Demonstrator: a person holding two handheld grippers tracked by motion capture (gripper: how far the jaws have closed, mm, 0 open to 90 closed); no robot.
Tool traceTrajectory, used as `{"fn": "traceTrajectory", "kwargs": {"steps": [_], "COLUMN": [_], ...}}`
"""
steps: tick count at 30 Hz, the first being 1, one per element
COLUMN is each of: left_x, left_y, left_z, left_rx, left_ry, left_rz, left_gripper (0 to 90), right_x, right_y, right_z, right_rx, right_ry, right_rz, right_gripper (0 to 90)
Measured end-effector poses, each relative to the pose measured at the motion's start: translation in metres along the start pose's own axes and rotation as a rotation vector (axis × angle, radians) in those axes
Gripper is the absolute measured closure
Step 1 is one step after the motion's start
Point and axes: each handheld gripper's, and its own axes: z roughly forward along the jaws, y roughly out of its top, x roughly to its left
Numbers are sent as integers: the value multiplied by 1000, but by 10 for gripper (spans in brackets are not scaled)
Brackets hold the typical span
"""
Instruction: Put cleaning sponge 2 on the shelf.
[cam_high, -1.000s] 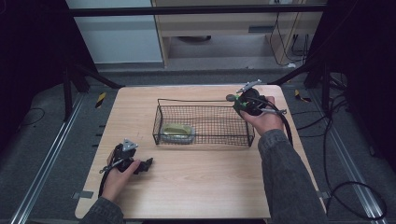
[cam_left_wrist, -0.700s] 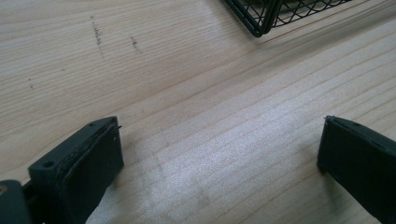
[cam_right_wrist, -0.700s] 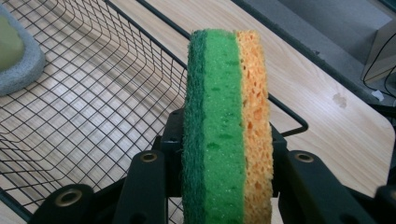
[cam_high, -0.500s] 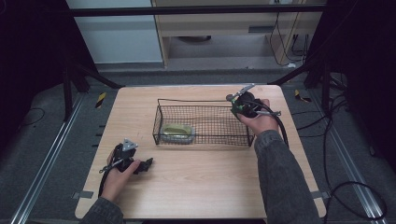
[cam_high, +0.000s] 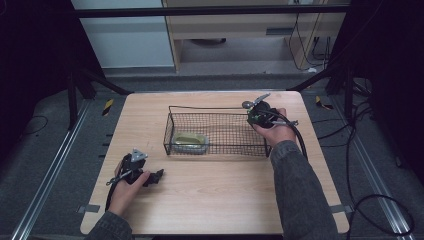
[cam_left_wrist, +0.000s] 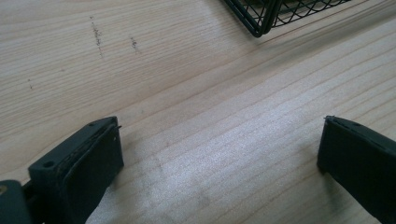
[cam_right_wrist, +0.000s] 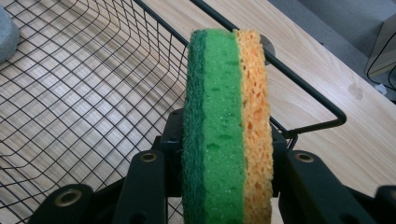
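Note:
A green and yellow sponge (cam_right_wrist: 224, 84) stands on edge between the jaws of my right gripper (cam_right_wrist: 226, 163), which is shut on it. That gripper (cam_high: 259, 116) hangs over the right end of a black wire basket (cam_high: 215, 112), just inside its rim (cam_right_wrist: 303, 84). At the basket's left end lies a wrapped yellow-green sponge (cam_high: 190, 141). My left gripper (cam_high: 158, 176) rests on the table at the front left, apart from the basket. Its jaws (cam_left_wrist: 224, 158) stand open over bare wood, with the basket's corner (cam_left_wrist: 266, 14) farther off.
The light wooden table (cam_high: 215, 200) has open room in front of the basket and at its left. Dark floor, cables and black frame legs surround the table. A cabinet stands behind it.
My right gripper has sunk a little toward the basket's right end, still carrying the sponge. The left gripper has stayed where it was.

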Motion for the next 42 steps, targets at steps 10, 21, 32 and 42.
{"fn": "traceTrajectory", "kwargs": {"steps": [10, 21, 32, 42], "left_x": [0, 0, 0, 0], "left_y": [0, 0, 0, 0], "left_z": [0, 0, 0, 0], "left_rx": [1, 1, 1, 1], "left_ry": [0, -1, -2, -3], "left_rz": [2, 1, 2, 3], "left_gripper": [0, 0, 0, 0], "right_x": [1, 1, 4, 9], "right_y": [-3, -12, -13, -12], "right_z": [0, 7, 15, 19], "right_rx": [8, 29, 58, 68], "right_ry": [8, 3, 0, 8], "right_rz": [-12, -13, -26, -30], "right_gripper": [640, 637, 636, 588]}}
